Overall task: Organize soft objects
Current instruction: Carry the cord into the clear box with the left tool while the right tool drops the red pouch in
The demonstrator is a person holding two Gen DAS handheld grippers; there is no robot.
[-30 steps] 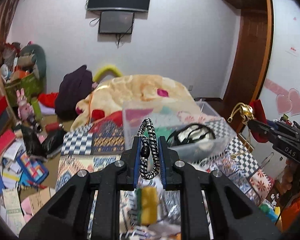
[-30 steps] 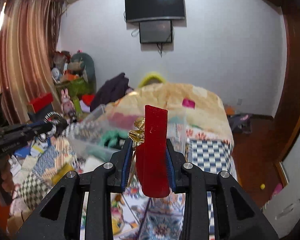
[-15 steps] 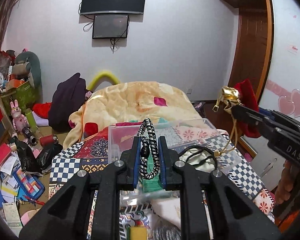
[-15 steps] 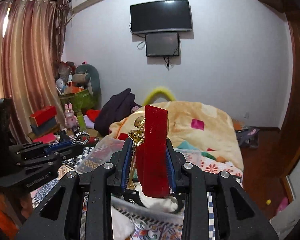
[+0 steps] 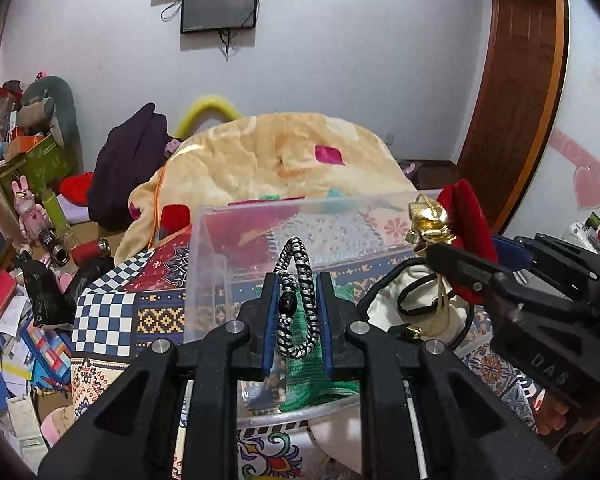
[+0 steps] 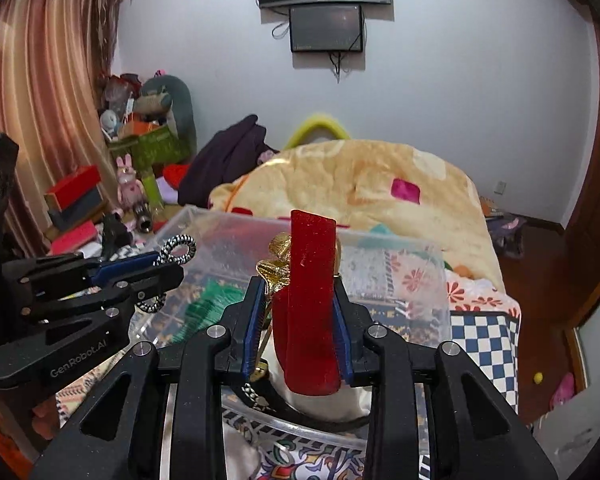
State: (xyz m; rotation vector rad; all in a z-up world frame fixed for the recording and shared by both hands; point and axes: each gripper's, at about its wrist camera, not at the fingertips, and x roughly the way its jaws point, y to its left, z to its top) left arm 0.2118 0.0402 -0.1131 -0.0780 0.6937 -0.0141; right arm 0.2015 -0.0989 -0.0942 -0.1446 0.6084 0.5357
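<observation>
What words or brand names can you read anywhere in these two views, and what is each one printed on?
"GenRobot.AI": on the black body of the left gripper, seen from the right wrist.
"DAS": on the black body of the right gripper, seen from the left wrist; any further letters are cut off.
Small red marks on the white panel at right: too small to read.

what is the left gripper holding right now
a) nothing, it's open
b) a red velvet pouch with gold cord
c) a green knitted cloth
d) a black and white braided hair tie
d: the left gripper is shut on the black and white braided hair tie, over the clear plastic bin; the red velvet pouch is in the right gripper.
</observation>
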